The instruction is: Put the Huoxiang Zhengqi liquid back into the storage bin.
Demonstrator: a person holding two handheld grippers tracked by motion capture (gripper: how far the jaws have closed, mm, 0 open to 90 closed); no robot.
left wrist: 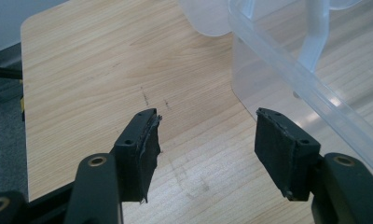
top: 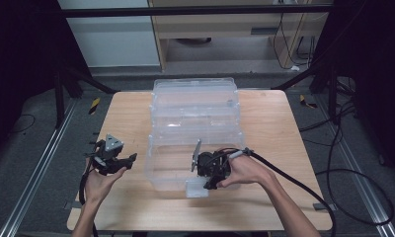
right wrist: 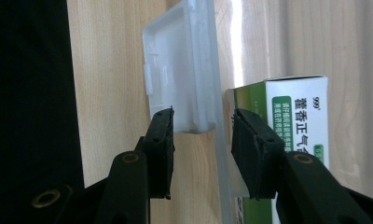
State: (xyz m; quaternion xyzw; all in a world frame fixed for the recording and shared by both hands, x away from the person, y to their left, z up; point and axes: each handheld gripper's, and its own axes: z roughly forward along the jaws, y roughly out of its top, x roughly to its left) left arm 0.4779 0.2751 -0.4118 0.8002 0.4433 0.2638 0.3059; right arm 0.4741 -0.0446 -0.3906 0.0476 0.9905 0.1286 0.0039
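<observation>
Wooden tabletop (top: 126, 207) carries the clear box (top: 195, 123), right gripper (right wrist: 201, 140) half-open astride its front latch flap (right wrist: 184, 70) (no pad contact seen), so square up before clamping; left gripper (left wrist: 205, 140) idles wide beside the box.

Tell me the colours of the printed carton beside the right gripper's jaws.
The carton is white with green bands and green print, best seen in the right gripper view.

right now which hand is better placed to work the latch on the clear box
Right. The right gripper already straddles the latch flap at the clear box front wall, jaws open. The left gripper hovers open over bare table beside it.
</observation>
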